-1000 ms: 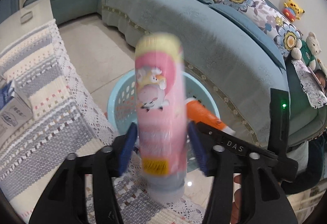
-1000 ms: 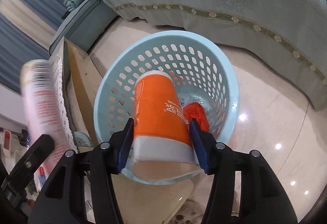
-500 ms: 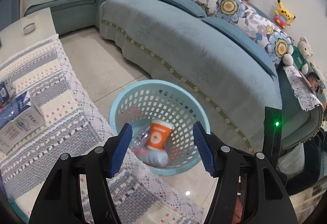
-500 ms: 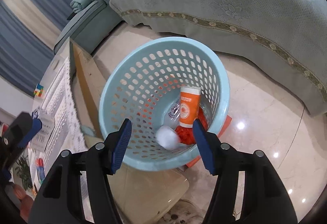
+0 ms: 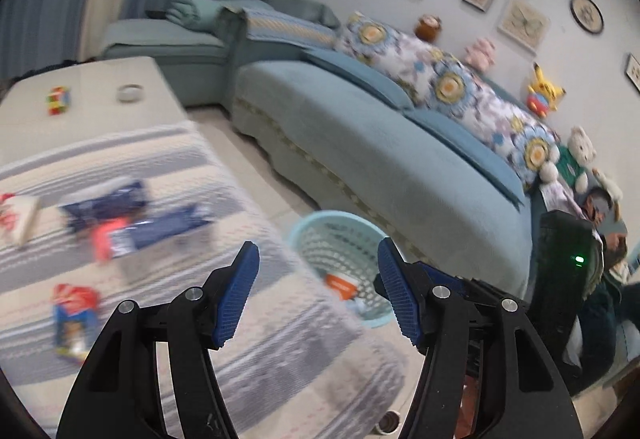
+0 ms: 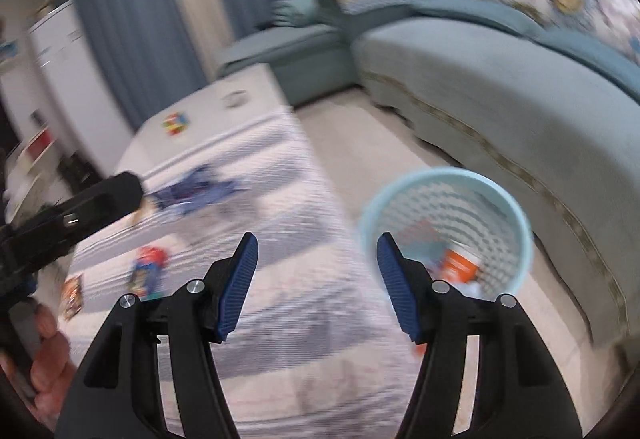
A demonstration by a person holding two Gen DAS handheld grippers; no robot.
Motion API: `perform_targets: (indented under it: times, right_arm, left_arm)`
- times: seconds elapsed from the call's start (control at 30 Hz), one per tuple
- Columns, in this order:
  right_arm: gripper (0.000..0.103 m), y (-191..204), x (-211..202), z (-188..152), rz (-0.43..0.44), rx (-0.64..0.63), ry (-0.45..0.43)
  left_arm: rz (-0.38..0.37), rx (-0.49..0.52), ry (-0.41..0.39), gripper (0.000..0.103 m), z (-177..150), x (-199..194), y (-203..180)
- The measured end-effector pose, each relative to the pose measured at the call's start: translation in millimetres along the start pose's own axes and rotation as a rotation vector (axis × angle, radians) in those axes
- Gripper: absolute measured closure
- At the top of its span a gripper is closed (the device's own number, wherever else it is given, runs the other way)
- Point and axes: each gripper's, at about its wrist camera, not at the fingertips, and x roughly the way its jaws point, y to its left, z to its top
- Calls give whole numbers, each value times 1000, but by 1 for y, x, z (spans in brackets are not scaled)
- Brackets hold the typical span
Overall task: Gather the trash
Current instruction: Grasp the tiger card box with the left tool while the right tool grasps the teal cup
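Trash wrappers [image 5: 74, 319] lie scattered on the striped table [image 5: 280, 351] beneath the left gripper [image 5: 316, 291] and right gripper [image 6: 316, 287], both wide open and empty, probably ready to grab more for the basket [image 6: 516, 215] beyond.

no readable text in either view, print on the orange cup [image 6: 459, 263] and table packets [image 5: 136, 227] blurred beyond reading
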Motion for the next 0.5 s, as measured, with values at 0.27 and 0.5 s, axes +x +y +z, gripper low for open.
perform_targets:
  times: [0.27,0.5]
  right_arm:
    - [45,109,33,-30,161,-207,55]
    - [45,164,89,-69,215,-359,191]
  left_arm:
    - [196,-153,-60,44,-10,-67,109]
    - [307,-319,-16,44,-44,-74,194]
